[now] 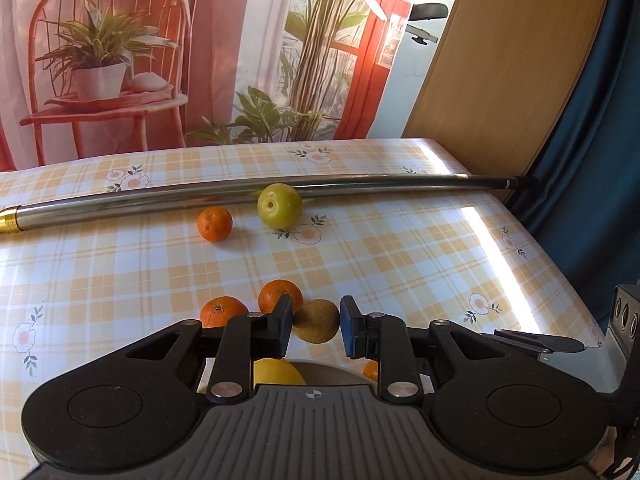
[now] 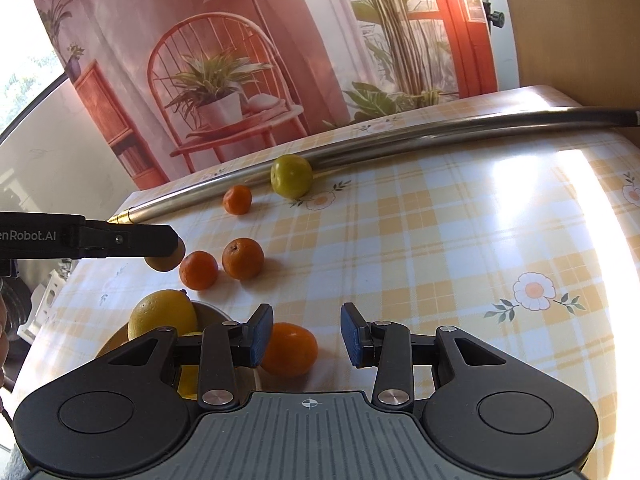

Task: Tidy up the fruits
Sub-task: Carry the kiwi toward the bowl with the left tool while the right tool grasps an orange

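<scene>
two oranges (image 1: pixel 248 304) lie before the pole (image 1: pixel 240 196).

A yellow-and-white plaid tablecloth with daisy prints (image 2: pixel 460 240) carries round orange tangerines (image 2: pixel 242 258), a yellow-green apple (image 2: pixel 291 176) and a brown kiwi (image 1: pixel 317 321).

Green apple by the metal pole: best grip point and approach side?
Grip the green apple across its round middle, coming from above or the near side. The metal pole sits right behind it, blocking a far-side approach, and the small orange lies apart on one flank, so put the fingers on its two sides.
</scene>
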`<state>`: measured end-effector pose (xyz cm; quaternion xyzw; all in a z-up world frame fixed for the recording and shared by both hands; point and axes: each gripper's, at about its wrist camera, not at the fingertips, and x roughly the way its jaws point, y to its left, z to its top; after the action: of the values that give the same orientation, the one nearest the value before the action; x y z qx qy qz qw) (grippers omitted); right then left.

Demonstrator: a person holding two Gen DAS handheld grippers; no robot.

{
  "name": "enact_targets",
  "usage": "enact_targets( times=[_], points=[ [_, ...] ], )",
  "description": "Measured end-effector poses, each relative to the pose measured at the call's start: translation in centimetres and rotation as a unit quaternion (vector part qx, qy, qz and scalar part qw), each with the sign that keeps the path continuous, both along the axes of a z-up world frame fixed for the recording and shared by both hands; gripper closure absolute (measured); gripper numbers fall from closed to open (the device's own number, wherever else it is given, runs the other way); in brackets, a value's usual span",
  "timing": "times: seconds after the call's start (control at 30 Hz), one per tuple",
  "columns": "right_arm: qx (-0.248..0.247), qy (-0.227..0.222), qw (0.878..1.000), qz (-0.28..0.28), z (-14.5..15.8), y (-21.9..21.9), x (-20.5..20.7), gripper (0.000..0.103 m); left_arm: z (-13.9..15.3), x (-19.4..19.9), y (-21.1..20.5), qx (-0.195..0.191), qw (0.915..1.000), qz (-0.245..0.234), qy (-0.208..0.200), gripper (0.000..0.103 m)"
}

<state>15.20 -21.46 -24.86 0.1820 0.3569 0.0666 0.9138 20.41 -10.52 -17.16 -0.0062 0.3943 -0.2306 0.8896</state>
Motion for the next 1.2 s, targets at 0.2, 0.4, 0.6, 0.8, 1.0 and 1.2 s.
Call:
enact_targets(
  times=[0.2, 0.4, 0.6, 0.8, 1.0, 1.2],
  points=[
    [0.01, 0.005, 1.0, 0.002, -0.3, 0.3, -0.1, 0.067, 0.3, -1.4, 2.1, -0.021, 0.9995, 0.023, -0.01, 0.076],
    [0.033, 0.017, 0.999, 0.007, -1.1, 0.6, 0.1, 0.065, 0.3, -3.0, 3.6, -0.027, 0.9988, 0.033, -0.022, 0.076],
    [0.05, 0.023, 0.998, 0.002, -1.3, 0.4, 0.1, 0.065, 0.0, -4.3, 4.7, -0.02, 0.9983, 0.045, -0.031, 0.076],
    [0.035, 0.018, 0.999, -0.015, -1.0, 0.1, -0.3, 0.07, -0.7, -5.4, 5.7, -0.014, 0.9985, 0.047, -0.026, 0.076],
    [-0.037, 0.011, 0.999, -0.028, -0.4, 0.6, -0.8, 0.07, -1.4, -6.4, 5.7, 0.001, 0.9988, 0.039, -0.03, 0.076],
    [-0.035, 0.02, 0.999, -0.023, -0.9, 0.8, -0.6, 0.067, -2.1, -7.2, 5.8, 0.006, 0.9992, 0.029, -0.027, 0.076]
  ],
)
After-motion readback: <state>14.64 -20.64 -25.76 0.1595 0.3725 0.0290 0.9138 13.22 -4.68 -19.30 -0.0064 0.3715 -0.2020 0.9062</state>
